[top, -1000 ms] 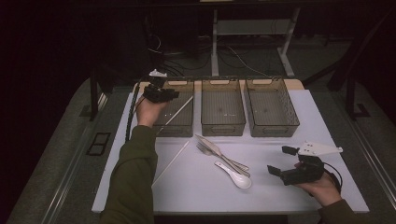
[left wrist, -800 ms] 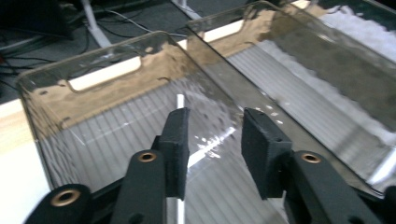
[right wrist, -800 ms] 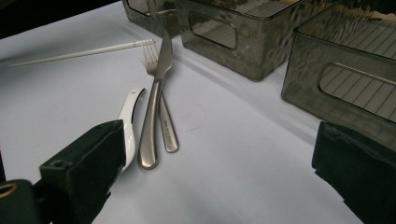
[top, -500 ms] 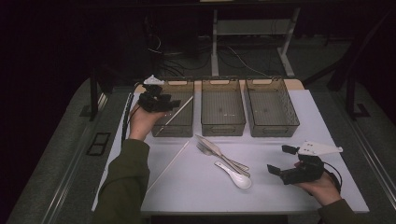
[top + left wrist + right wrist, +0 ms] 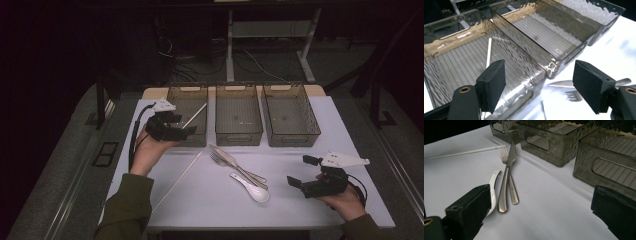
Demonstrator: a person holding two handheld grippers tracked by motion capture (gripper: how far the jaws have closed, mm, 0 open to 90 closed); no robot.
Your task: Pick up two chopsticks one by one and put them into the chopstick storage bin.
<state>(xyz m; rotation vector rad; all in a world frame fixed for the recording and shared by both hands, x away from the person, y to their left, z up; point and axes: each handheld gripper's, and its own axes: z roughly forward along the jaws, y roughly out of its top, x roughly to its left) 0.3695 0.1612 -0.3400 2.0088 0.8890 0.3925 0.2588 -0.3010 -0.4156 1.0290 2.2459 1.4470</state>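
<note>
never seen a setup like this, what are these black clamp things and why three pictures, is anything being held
A person sits at a white table with a hand-held two-jaw gripper in each hand. One picture looks down from above; the other two come from small cameras riding on the grippers, looking out between their black jaws.

Three clear bins stand at the back. The left bin already holds one white chopstick. A second chopstick, a knife, a fork and a white spoon lie on the table.

Nothing is held. The left gripper, by the left bin, has just been opening its jaws, with nothing between them. The right gripper waits open near the spoon.
</note>
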